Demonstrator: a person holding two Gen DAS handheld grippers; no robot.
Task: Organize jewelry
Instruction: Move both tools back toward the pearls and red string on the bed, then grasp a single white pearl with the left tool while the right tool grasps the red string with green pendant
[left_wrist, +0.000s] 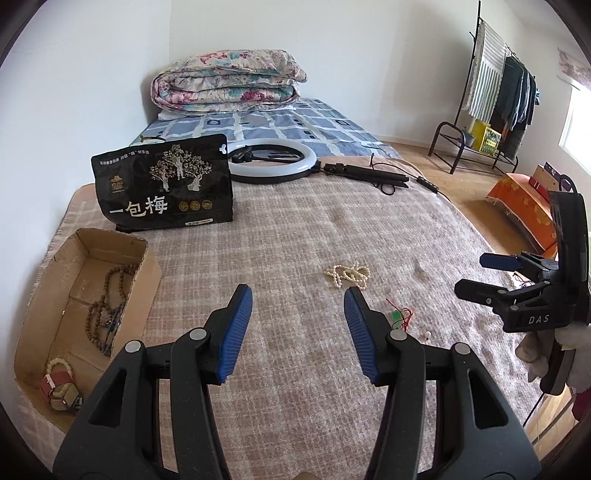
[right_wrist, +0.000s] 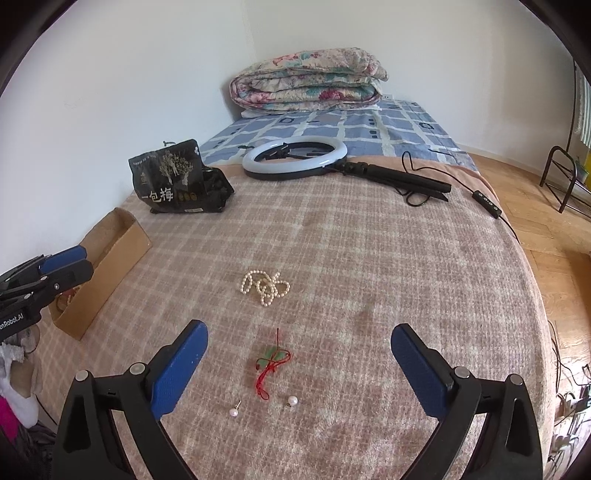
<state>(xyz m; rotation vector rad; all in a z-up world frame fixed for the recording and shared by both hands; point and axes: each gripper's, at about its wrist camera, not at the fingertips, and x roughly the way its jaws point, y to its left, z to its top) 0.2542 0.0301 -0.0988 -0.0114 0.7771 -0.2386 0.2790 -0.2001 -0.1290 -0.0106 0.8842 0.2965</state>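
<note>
We held the right tool (right_wrist: 299, 365) wide and empty above the pink checked blanket (right_wrist: 406, 277). The green pendant on red cord (right_wrist: 273, 363) lay directly between its pads, cord running fore-aft. The left tool (left_wrist: 298, 332), half-spread and empty, sat farther off, nearer the cardboard box (left_wrist: 37, 295).

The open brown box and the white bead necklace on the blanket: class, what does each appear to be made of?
Open brown box: likely corrugated cardboard, matte; raw folded flaps and creases show. White bead necklace: small glossy cream beads, pearl-like; whether real or imitation cannot be told.
</note>
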